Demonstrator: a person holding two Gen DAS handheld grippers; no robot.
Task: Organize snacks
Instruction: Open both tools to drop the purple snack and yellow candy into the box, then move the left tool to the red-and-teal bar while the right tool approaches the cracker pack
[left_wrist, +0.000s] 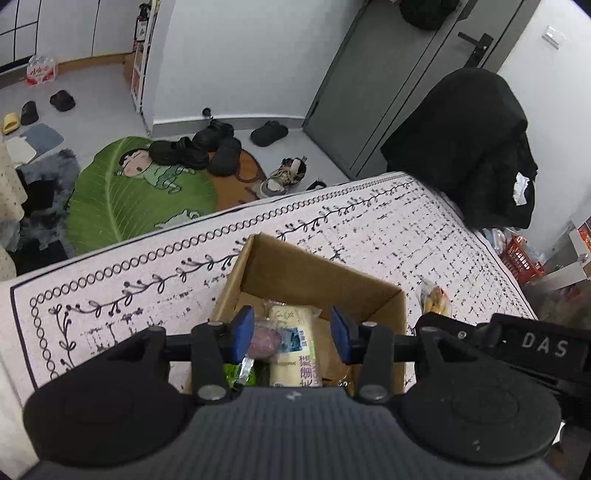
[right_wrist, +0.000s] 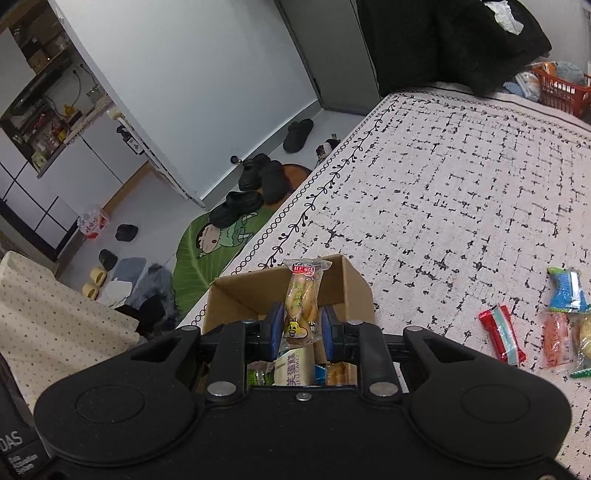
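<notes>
An open cardboard box (left_wrist: 317, 275) stands on the patterned tablecloth (left_wrist: 388, 229). Several wrapped snacks lie in it, among them a pale cake packet (left_wrist: 293, 347) and a purple-pink one (left_wrist: 264, 341). My left gripper (left_wrist: 291, 332) hovers open and empty over the box. My right gripper (right_wrist: 299, 328) is shut on a clear bread-stick packet (right_wrist: 301, 301) and holds it upright above the same box (right_wrist: 347, 284). That packet also shows in the left wrist view (left_wrist: 436, 299), beside the box.
Loose snacks lie on the cloth at the right: a red packet (right_wrist: 502, 334), a blue-green one (right_wrist: 567, 290) and an orange one (right_wrist: 556, 339). A black coat (left_wrist: 476, 147) hangs at the table's far end. An orange basket (right_wrist: 565, 88) stands beyond. Shoes and a green rug (left_wrist: 122, 199) lie on the floor.
</notes>
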